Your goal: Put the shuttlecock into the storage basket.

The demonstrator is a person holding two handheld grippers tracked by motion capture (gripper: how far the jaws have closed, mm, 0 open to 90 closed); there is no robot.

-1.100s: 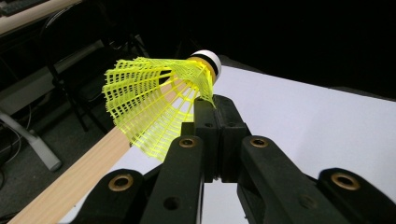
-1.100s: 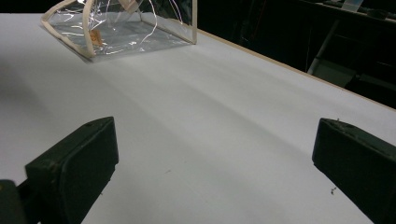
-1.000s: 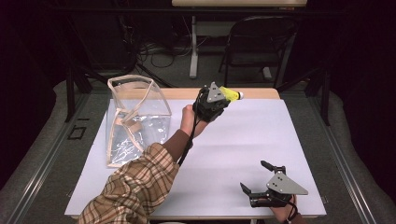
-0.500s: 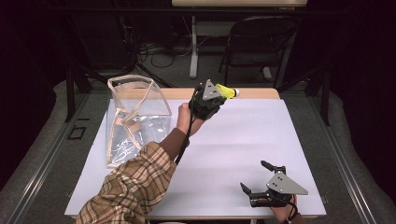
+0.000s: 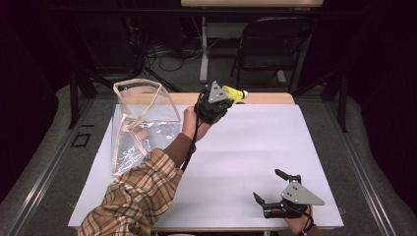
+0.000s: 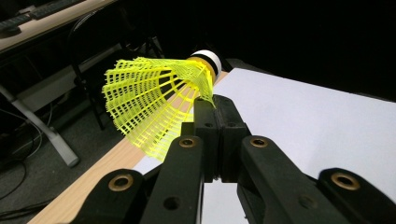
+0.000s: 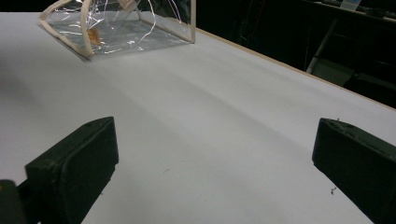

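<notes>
While the left tool (image 6: 215, 109) pinches its skirt edge, the yellow shuttlecock (image 6: 159, 100) lies roughly level, cork pointing away.

Left arm in plaid sleeve (image 5: 132, 196) stretched to the table's (image 5: 255, 147) far edge, left gripper (image 5: 227, 97) raised above it, jaws pinched tight on shuttlecock (image 6: 159, 100) skirt. Right gripper (image 5: 268, 187) low at the table's near right corner, jaws spread wide, nothing between them.
</notes>
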